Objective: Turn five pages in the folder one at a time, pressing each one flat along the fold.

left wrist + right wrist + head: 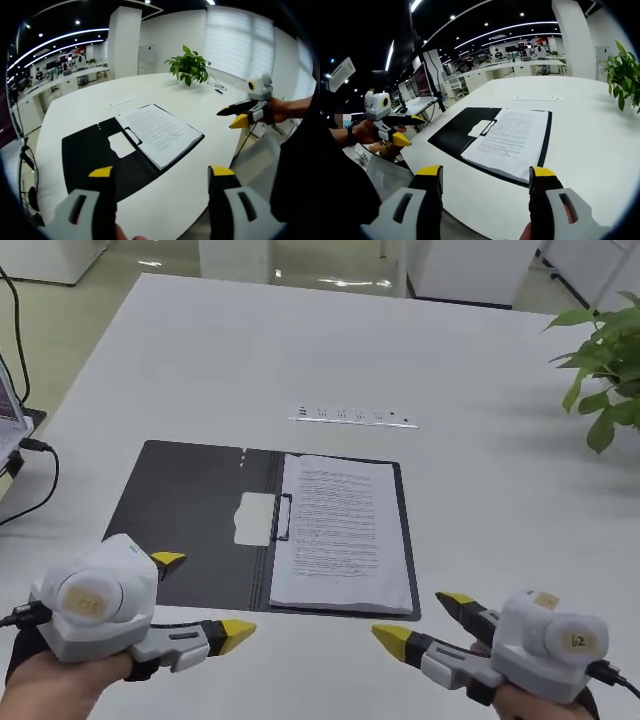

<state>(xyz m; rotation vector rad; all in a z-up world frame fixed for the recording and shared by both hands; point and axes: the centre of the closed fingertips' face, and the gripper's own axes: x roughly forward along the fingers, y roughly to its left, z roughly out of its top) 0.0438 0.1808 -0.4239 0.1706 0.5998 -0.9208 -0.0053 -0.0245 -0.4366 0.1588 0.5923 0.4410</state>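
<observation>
Both claws hang spread apart, gripping nothing, just short of the open folder [190, 510] on the tabletop [480, 490]: left claw [203, 596] nearest its black cover, right claw [423, 618] nearest its pages [340, 530]. Beyond the folder, the head view shows a power strip [355, 417]; the right claw view shows monitors [422, 80].

One table [480, 360]. One folder [190, 510], open, near the table's front edge. One stack of pages [340, 530] in it; sheets can't be counted. One white card [257, 518] on the left cover. One clip [285, 517] by the fold. One socket strip [352, 417] mid-table. One plant [605, 370] at the right edge. Two grippers: left gripper [203, 596] and right gripper [425, 620], two yellow tips each, four total. Two hands: left hand [60, 680], right hand [530, 705].
</observation>
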